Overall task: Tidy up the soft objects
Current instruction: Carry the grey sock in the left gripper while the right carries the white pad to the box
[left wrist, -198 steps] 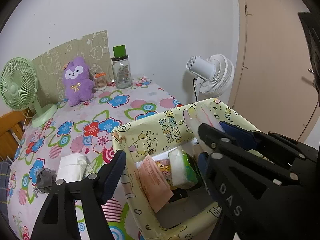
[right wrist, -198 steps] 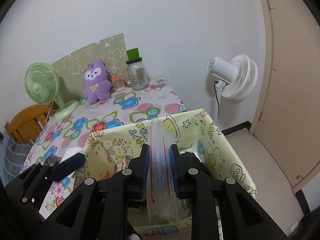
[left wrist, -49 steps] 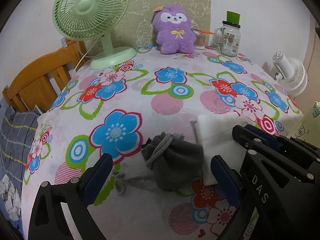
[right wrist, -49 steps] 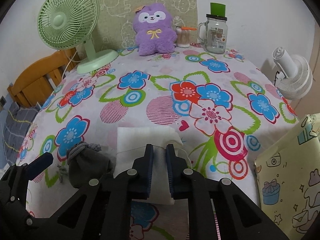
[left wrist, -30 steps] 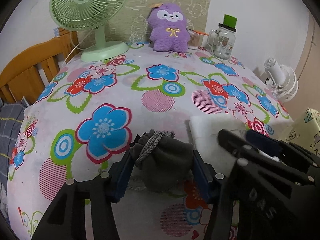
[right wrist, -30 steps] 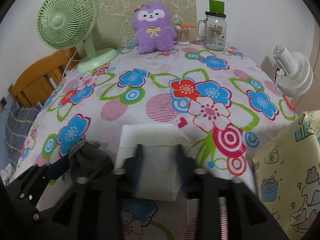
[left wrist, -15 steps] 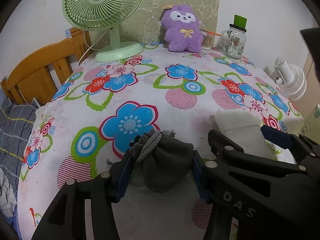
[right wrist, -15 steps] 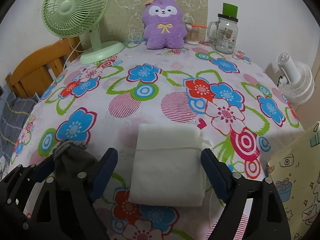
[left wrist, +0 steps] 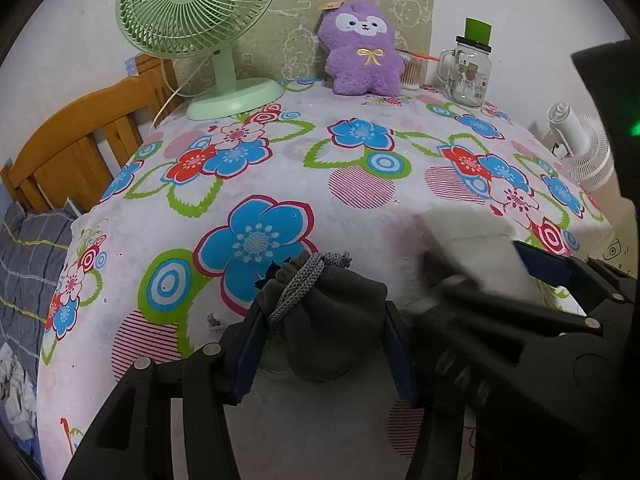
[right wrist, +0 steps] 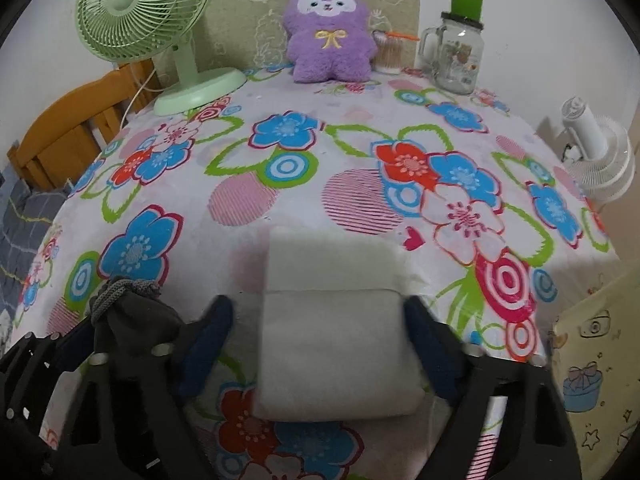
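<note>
The grey drawstring pouch (left wrist: 332, 316) sits at the near edge of the table, pinched between the two blue pads of my left gripper (left wrist: 323, 344); both pads press into its sides and its braided cord (left wrist: 298, 288) loops over the top toward the left pad. In the right wrist view the same pouch (right wrist: 132, 320) shows at lower left, clamped in the left gripper's black frame.

Just to the right of the pouch lies a folded white cloth (right wrist: 336, 328) flat on the flowered tablecloth (right wrist: 288, 168). My right gripper (right wrist: 316, 344) straddles it, one blue pad on each side. The jaws are closing, the pads blurred; a thin gap shows on both sides, so they do not yet press the cloth. In the left wrist view the cloth (left wrist: 476, 248) is partly covered by the right gripper's frame.

At the far edge of the table stand a green desk fan (right wrist: 136, 20), a purple plush toy (right wrist: 328, 32), a small tub of cotton swabs (right wrist: 388, 56) and a glass mug jar with a green lid (right wrist: 456, 52). A wooden headboard (left wrist: 76, 140) is to the left. A white fan (right wrist: 600, 152) stands off the table at right, and a yellow patterned box (right wrist: 600, 360) shows at the lower right edge.
</note>
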`<state>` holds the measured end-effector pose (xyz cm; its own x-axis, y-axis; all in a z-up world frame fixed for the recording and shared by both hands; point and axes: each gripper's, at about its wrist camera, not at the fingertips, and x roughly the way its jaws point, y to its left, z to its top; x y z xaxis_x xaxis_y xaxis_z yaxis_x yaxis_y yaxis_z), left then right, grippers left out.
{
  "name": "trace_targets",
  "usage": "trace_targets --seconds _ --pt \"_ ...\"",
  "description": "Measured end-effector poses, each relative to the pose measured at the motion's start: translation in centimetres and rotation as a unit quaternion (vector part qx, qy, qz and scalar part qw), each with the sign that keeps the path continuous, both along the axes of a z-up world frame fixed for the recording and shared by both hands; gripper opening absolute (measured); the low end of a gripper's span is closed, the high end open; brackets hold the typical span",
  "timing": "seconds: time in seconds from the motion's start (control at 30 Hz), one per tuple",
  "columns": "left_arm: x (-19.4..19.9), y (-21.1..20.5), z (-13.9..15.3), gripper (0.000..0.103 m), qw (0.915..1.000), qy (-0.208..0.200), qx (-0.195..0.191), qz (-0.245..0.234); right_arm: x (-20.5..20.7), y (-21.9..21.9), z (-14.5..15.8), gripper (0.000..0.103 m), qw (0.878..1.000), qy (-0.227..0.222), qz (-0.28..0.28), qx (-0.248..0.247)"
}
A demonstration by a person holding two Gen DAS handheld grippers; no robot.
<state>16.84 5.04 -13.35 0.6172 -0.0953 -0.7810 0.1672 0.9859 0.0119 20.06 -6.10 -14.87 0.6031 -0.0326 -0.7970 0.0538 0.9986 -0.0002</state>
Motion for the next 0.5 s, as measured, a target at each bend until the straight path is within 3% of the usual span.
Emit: trace_targets --seconds 0.2,0.5 --pt "-0.4 -0.4 0.2 0.054 0.9999 -0.004 -0.003 -0.011 -0.9 0.1 0.5 0.046 1.000 -0.014 0.011 -0.001" --pt "-1.7 -0.9 1.6 0.054 0.9995 -0.026 -0.010 -0.013 -2.5 0.1 2.2 0.045 0.999 -0.037 0.016 0.008"
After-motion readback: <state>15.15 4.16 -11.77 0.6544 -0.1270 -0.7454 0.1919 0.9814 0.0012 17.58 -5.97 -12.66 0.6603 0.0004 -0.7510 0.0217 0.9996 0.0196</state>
